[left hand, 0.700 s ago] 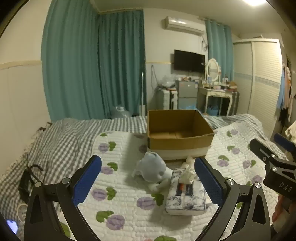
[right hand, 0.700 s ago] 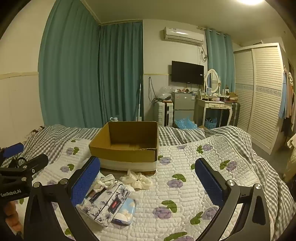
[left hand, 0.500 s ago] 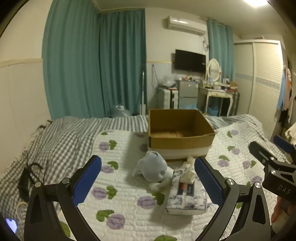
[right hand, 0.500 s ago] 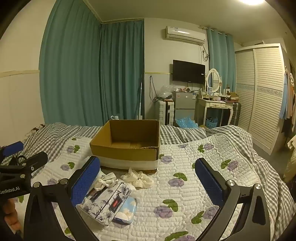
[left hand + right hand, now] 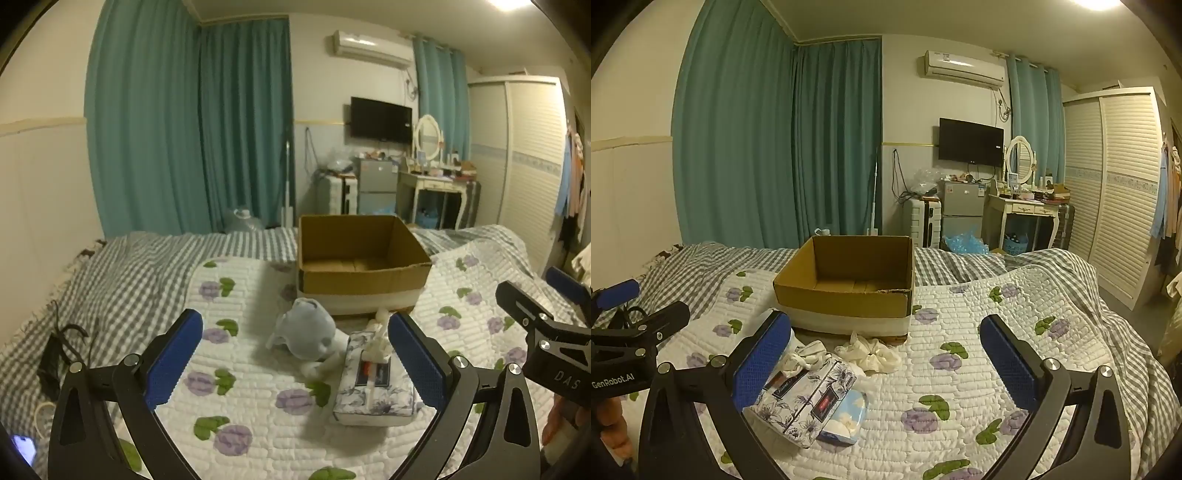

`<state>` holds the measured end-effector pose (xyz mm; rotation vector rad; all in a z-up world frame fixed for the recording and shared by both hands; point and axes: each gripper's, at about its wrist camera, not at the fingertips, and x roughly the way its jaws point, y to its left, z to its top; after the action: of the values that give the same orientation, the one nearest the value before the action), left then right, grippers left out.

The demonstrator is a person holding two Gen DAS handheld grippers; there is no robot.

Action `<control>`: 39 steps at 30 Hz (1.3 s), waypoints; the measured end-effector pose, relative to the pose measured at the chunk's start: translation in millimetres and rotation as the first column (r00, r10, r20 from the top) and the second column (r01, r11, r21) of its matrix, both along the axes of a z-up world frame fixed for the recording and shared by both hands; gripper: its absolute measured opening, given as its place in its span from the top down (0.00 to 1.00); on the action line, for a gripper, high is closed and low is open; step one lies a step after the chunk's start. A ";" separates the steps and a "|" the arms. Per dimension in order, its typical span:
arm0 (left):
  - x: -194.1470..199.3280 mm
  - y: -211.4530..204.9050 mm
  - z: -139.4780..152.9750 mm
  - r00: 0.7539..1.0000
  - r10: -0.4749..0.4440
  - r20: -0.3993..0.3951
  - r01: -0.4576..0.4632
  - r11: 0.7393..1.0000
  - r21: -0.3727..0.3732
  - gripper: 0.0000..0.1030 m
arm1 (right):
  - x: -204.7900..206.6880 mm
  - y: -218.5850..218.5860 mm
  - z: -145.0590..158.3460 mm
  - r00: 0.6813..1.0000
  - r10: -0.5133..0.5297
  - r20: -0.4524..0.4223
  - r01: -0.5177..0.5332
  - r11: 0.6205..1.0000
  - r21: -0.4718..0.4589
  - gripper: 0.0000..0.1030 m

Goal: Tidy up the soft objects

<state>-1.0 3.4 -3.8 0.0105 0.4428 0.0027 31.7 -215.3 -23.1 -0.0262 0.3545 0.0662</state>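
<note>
Left wrist view: left gripper [image 5: 295, 349] spread wide, nothing between the pads, hovering over the bed [image 5: 122, 273]. Blue plush [image 5: 308, 334] lies on the floral quilt [image 5: 251, 402], just in front of the box [image 5: 360, 264], touching the tissue pack [image 5: 373, 387] to its right. Box is open and looks empty. A pale cloth [image 5: 380, 317] peeks out behind the pack. Right gripper's fingers [image 5: 524, 306] show at the right edge.

Right wrist view: right gripper [image 5: 886, 350] also spread wide, holding nothing. Tissue pack [image 5: 809, 397] lies tilted by the left pad, a knotted cloth [image 5: 805, 354] on its far end. White cloth [image 5: 871, 352] lies crumpled on the quilt [image 5: 960, 391], just in front of the box [image 5: 849, 284]. Plush not visible here. Left gripper [image 5: 635, 310] at the left edge.
</note>
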 end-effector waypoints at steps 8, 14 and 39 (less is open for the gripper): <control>-1.7 -0.8 -3.1 1.000 0.002 -0.005 -0.002 1.000 0.000 0.01 | 1.0 0.9 -1.0 1.000 0.004 -0.004 -0.004 1.000 0.002 0.00; -2.4 -1.4 -5.2 1.000 0.002 -0.009 -0.002 1.000 0.006 0.01 | 0.6 0.8 -1.1 1.000 0.004 -0.004 -0.004 1.000 0.003 0.00; -0.4 -2.4 -9.5 1.000 0.011 -0.029 -0.010 1.000 0.008 0.01 | -1.0 -2.2 -2.4 1.000 0.001 -0.008 -0.001 1.000 0.002 0.00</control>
<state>-1.5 1.0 -13.3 0.0155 0.4723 0.0145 30.8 -217.5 -25.5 -0.0243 0.3624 0.0681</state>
